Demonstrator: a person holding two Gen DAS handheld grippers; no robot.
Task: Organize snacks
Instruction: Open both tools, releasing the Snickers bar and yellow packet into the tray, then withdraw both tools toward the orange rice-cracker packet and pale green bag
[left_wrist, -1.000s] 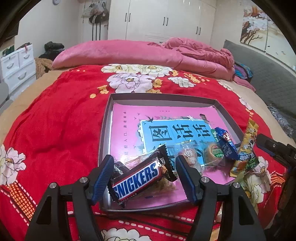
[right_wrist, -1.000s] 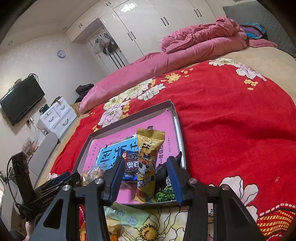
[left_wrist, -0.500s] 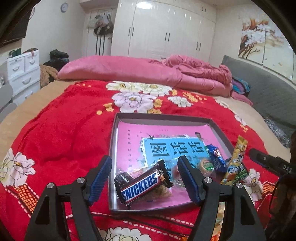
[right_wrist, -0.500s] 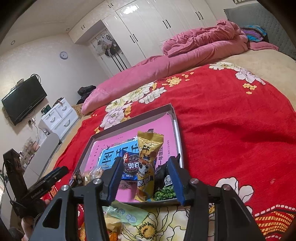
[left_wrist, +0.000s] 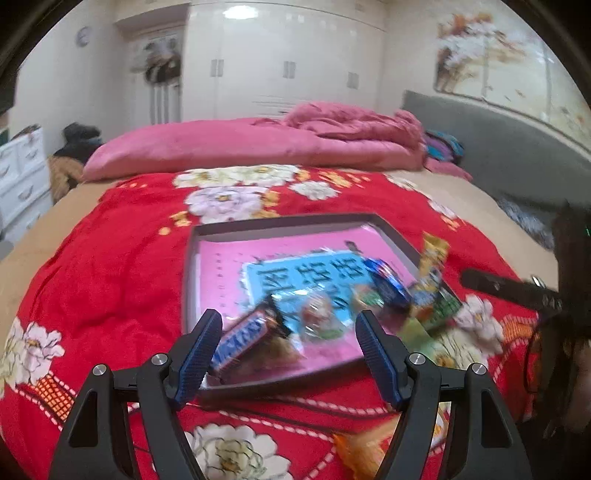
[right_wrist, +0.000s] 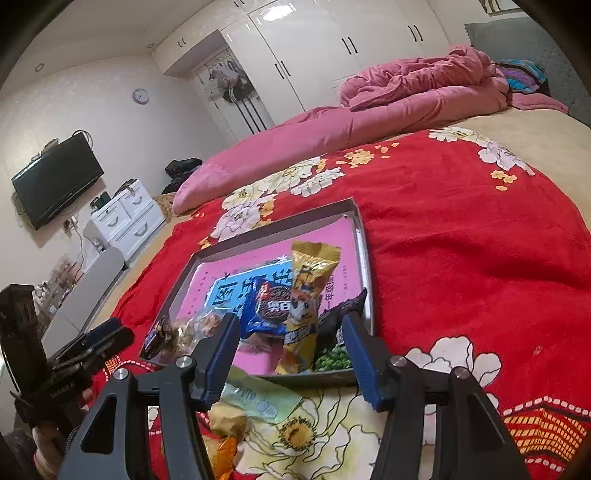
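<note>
The yellow snack packet (right_wrist: 308, 295) lay in the tray (right_wrist: 364, 258) on the red blanket (right_wrist: 461, 240), between the opening jaws of the right gripper (right_wrist: 288, 354), while the left gripper (left_wrist: 288, 354) hung open and empty, so releasing seemed in hand, and next a loose snack (right_wrist: 255, 400) probably needed grasping.

A: Can you read the chocolate bar (left_wrist: 248, 338) in the left wrist view?

B: No, motion blur smears its lettering, and the small wrapped sweets (left_wrist: 318, 318) beside it too.

A: And the right wrist view?

B: The yellow packet (right_wrist: 303, 309) hides part of the cookie pack (right_wrist: 266, 307). The green pea bag (right_wrist: 332, 360) sits partly behind a jaw. The wrappers on the bed (right_wrist: 255, 402) are cut off by the gripper frame.
</note>
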